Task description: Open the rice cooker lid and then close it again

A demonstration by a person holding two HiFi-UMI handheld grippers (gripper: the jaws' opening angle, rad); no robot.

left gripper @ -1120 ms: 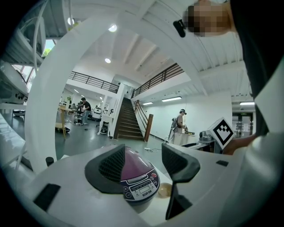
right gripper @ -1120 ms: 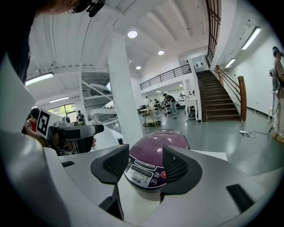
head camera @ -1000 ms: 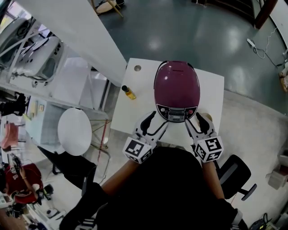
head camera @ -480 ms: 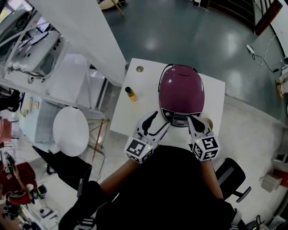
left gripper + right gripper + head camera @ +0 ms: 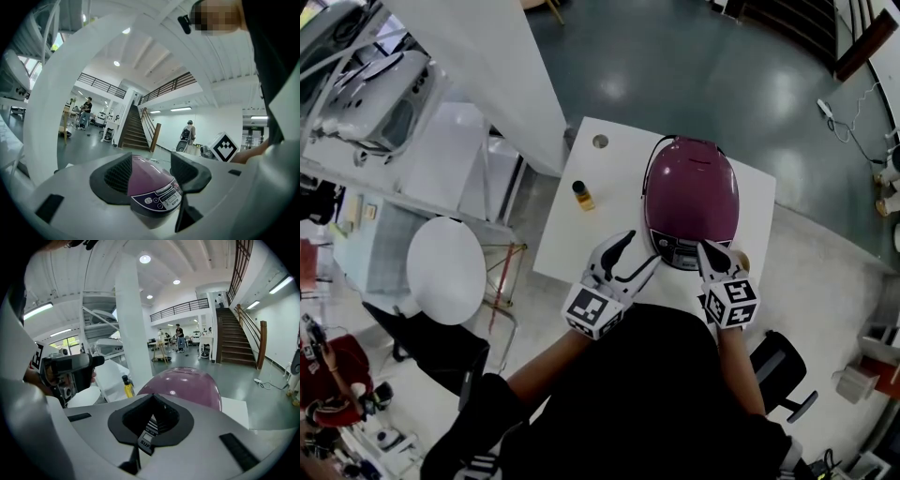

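A purple rice cooker (image 5: 692, 199) stands on a small white table (image 5: 577, 246) with its lid down and its control panel (image 5: 680, 255) facing me. My left gripper (image 5: 636, 253) is open just left of the panel, and its own view shows the cooker (image 5: 149, 180) between the spread jaws without contact. At the panel's front right corner my right gripper (image 5: 706, 247) is shut with nothing between its pads. In the right gripper view the closed tips (image 5: 152, 416) point at the panel below the lid (image 5: 187, 385).
A small yellow bottle (image 5: 582, 195) stands on the table left of the cooker, also in the right gripper view as the bottle (image 5: 126, 386). A round white stool (image 5: 445, 272) is to the left and an office chair (image 5: 786, 370) to the right. People stand far off in the hall.
The right gripper's jaws went from open to shut and it moved in to the panel's front right corner. The left gripper edged toward the cooker, still open.
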